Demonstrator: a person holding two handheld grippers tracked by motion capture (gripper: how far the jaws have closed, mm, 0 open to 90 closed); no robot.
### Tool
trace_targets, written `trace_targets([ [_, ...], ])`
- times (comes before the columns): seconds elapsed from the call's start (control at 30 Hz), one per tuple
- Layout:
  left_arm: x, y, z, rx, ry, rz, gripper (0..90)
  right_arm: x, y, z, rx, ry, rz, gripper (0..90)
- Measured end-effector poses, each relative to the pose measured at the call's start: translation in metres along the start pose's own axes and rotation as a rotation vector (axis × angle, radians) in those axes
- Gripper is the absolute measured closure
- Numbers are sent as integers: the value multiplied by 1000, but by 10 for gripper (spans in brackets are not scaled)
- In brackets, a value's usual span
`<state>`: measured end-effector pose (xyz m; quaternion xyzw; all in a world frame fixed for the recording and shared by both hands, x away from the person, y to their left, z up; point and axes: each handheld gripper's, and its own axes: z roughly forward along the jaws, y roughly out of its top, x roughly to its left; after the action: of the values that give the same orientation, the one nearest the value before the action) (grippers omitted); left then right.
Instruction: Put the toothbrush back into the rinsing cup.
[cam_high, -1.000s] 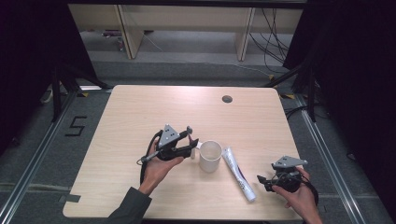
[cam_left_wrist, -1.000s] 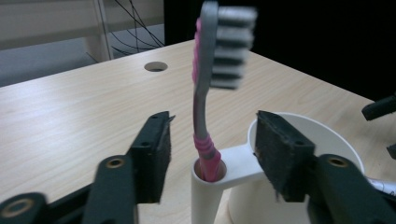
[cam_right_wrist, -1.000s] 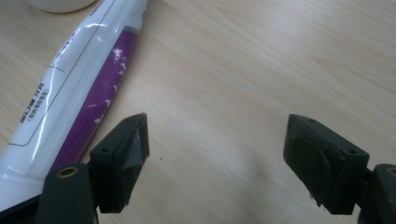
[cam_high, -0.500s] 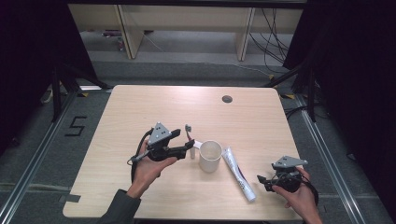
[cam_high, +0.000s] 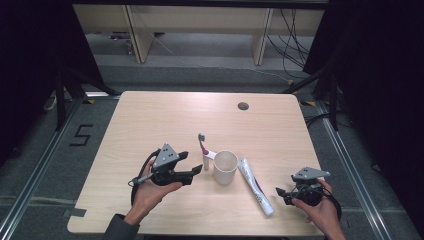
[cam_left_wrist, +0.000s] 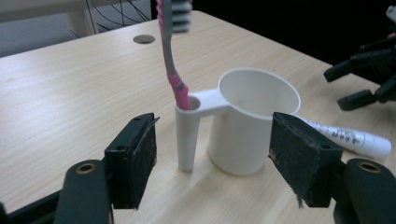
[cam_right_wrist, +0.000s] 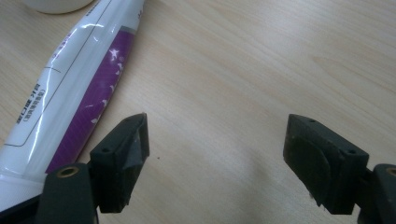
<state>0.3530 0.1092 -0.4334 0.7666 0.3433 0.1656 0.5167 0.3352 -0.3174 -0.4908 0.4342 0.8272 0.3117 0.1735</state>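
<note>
Left gripper (cam_high: 199, 170): held just beside the cup; its jaws have just been opening and now stand wide, with nothing pinched. In the left gripper view the holder and part of the cup are seen between the jaws, not touched.
Right gripper (cam_high: 280, 192): held low over the table, jaws wide, nothing held.
Brush (cam_left_wrist: 169, 56): stood upright in the holder, head up.
Holder (cam_left_wrist: 187, 135): a thin white tube joined to the cup's rim.
Cup (cam_high: 225, 167): set near the middle of the table (cam_high: 150, 120), empty.
Paste (cam_high: 255, 185): laid flat just beside the cup, near the right gripper.
How the brush may handle: likely light and stiff, maybe slippery.
Best hold: the pink stem above the holder should be pinched, then lifted straight up so the light cup is not tipped.
</note>
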Motion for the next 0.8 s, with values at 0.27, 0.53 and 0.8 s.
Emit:
trace_targets([
  [0.27,0,-17,-7,34,-1,2,289,0,0,0,-6,7,9,235],
  [0.53,1,-31,-8,55,3,-8,257,-1,0,-1,7,9,17,235],
  [0.8,0,-47,-12,103,-1,5,230,-1,-1,-1,-3,-1,-10,235],
])
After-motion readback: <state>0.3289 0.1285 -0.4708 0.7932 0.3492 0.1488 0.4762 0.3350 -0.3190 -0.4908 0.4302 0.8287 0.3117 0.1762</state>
